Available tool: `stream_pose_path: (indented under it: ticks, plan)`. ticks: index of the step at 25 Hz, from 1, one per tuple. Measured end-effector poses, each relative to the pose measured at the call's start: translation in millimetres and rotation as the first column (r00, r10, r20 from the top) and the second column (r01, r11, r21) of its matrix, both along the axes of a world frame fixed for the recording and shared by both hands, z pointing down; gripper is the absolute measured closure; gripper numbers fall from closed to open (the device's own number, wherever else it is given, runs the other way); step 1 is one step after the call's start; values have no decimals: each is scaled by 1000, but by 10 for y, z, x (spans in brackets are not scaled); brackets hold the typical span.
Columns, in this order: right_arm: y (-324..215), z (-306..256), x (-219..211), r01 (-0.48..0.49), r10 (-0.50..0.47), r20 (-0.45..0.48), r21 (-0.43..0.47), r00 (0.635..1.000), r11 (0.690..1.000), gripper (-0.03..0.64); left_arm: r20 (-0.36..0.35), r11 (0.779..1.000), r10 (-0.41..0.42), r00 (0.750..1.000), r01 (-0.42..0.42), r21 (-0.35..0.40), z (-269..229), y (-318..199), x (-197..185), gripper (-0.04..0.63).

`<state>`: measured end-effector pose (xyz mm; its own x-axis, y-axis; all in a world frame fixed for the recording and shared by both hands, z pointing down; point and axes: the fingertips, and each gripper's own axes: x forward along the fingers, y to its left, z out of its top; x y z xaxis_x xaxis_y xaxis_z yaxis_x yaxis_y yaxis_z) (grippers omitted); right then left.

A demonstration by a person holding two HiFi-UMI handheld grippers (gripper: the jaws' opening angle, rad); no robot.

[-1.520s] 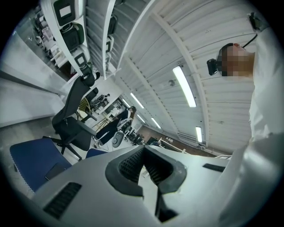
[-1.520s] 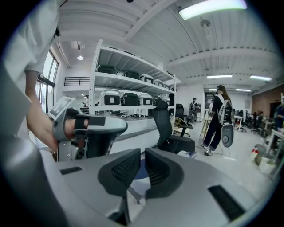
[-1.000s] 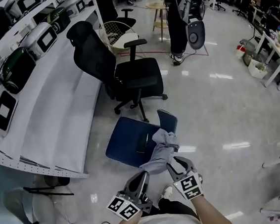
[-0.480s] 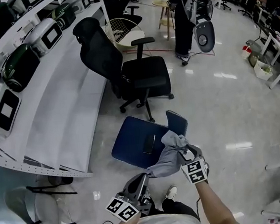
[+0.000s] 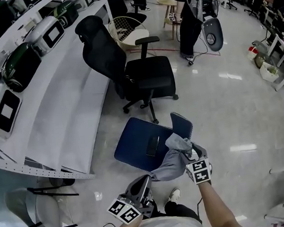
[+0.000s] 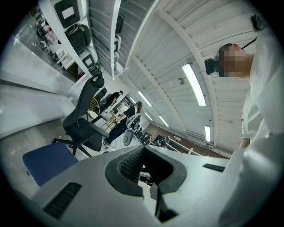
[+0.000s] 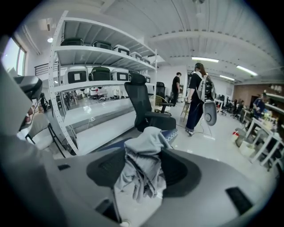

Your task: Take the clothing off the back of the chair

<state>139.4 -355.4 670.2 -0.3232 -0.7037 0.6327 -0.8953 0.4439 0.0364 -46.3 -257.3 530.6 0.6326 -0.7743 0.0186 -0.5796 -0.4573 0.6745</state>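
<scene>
A grey garment (image 5: 173,158) hangs in a crumpled strip from the back edge of the low blue chair (image 5: 133,142), beside its mesh backrest (image 5: 182,125). My right gripper (image 5: 190,153) is at the garment's upper end. Its jaws are opening, and in the right gripper view the grey garment (image 7: 143,166) hangs loosely between the wide-spread pads (image 7: 103,167). My left gripper (image 5: 142,183) hovers lower left, just off the garment's bottom end. In its own view the left gripper (image 6: 143,153) has its tips together with nothing held. A dark flat object (image 5: 152,145) lies on the blue seat.
A black office chair (image 5: 137,70) stands just beyond the blue one. A long white shelf unit (image 5: 56,109) with cases runs along the left. A person (image 5: 190,19) and a standing fan (image 5: 213,30) are farther off on the glossy floor.
The right gripper has moved right and down with the garment toward the chair's backrest, and its jaws have spread. The left gripper has drifted slightly away from the garment's lower end.
</scene>
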Motion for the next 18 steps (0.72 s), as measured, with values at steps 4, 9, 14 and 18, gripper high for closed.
stream_pose_path:
  ticks: [4,9,14,18]
  plan:
    - [-55,77,-34,6,-6,-19,-3,1000,1000,367,2,1000,-6,1000,6,-3,10,-10,-11,588]
    - [-35,23,-40,-30,30,-11,-1,999,1000,385,-7,1000,-11,1000,11,-7,19,-24,-87,588]
    - [85,-67,-95,-5,5,-31,2,999,1000,471,-27,1000,19,999,-19,-6,15,-41,-80,588]
    - [217,-186,-136,10,-10,-5,3,1000,1000,496,-36,999,45,998,-45,1,-22,-57,1,588]
